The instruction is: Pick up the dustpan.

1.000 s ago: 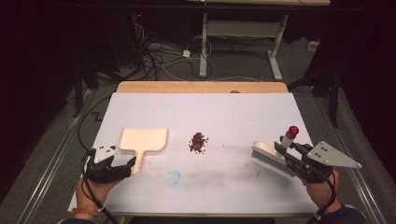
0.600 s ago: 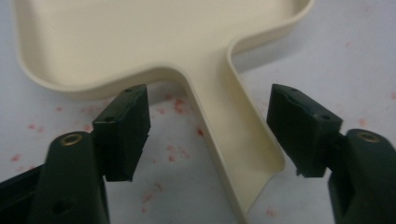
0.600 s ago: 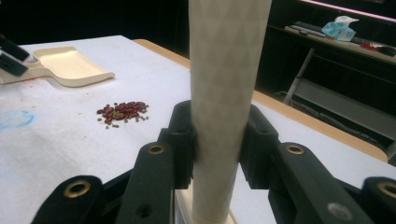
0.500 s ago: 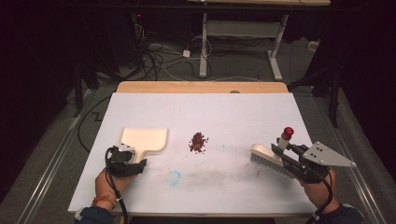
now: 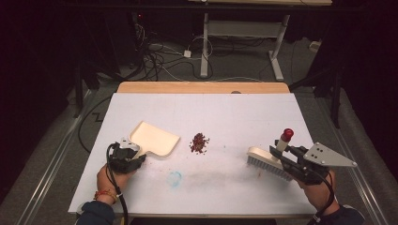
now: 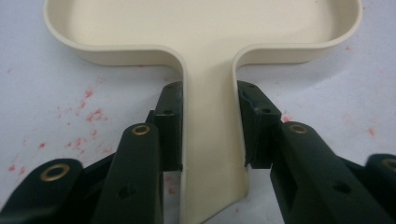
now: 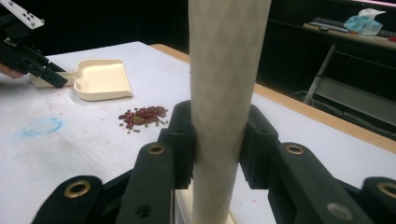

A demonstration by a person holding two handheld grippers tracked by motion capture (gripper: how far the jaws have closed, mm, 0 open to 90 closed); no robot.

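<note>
High view: beans (image 5: 199,142) lie between dustpan (image 5: 155,139) and brush (image 5: 265,161).

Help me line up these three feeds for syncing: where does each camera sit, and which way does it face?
High view: above the person's side, looking forward and down at the table; both hands show, left gripper and right gripper.
Left gripper view: rides that gripper, looking along its jaws at the dustpan handle they clamp.
Right gripper view: rides that gripper, looking across the table past the clamped brush handle.
Shared: dustpan in all; beans in high and right gripper views.
</note>
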